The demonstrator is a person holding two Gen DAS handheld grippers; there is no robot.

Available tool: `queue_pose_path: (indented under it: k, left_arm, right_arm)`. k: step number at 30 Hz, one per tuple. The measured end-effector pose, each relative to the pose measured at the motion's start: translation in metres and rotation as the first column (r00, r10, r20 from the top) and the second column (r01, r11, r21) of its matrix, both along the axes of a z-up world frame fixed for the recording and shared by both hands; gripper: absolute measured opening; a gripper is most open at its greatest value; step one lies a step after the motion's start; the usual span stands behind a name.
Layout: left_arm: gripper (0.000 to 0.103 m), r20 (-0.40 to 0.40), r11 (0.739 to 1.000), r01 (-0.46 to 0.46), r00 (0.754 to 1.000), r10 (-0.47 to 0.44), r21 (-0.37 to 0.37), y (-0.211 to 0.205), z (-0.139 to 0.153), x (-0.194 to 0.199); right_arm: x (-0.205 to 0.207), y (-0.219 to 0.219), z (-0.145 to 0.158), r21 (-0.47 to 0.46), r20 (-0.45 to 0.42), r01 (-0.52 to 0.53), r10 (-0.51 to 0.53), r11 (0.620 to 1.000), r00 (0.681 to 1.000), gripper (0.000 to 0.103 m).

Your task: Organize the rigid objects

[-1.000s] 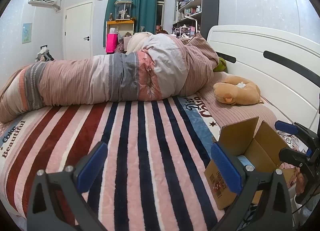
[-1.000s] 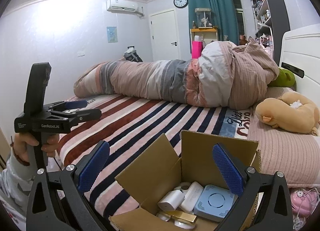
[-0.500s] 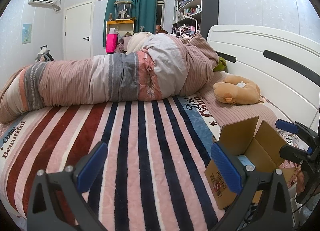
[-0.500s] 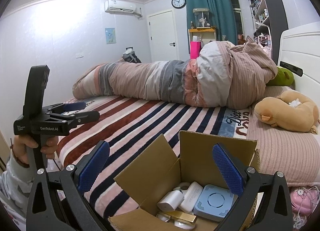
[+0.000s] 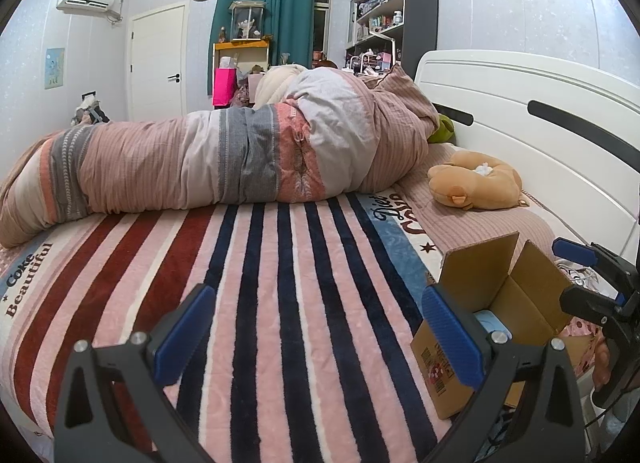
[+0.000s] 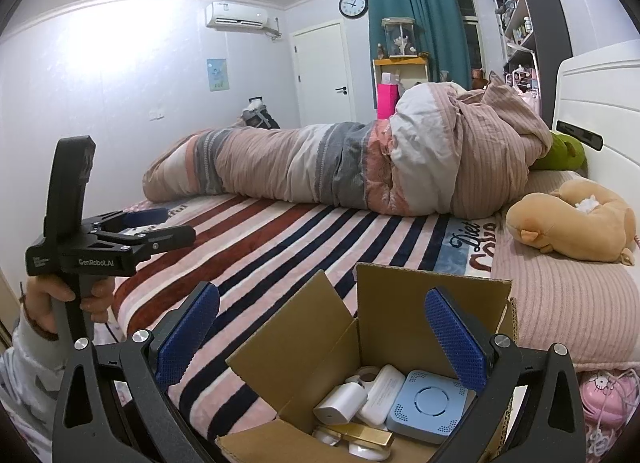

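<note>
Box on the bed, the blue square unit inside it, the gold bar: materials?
Box: corrugated cardboard, matte brown; raw flap edges and fold creases show.
Blue square unit: looks like moulded plastic, matte pale blue, with a perforated vent pattern.
Gold bar: shiny gold surface with sharp highlights; metal or metallised plastic, cannot tell which.

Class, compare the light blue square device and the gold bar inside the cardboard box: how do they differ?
The light blue square device is broad, flat and matte with a ring of vent holes; the gold bar is slim, long and shiny. The device lies at the box's right, the bar at the front. Both lie in the cardboard box.
</note>
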State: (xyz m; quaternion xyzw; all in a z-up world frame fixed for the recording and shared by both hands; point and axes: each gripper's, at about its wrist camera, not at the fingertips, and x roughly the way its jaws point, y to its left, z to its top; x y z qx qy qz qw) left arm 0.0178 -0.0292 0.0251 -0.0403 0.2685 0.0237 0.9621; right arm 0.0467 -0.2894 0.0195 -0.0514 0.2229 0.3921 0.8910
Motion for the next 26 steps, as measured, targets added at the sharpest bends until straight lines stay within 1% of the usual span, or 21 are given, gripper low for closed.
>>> queue_pose_path:
  k: [26]
  left_arm:
    - [0.102, 0.003, 1.0, -0.004, 1.0, 0.004, 0.0, 0.0029, 0.0019, -0.0021]
  right_arm:
    - [0.0005, -0.0008, 0.0005, 0.002, -0.001, -0.001, 0.001, 1.0, 1.0, 0.103]
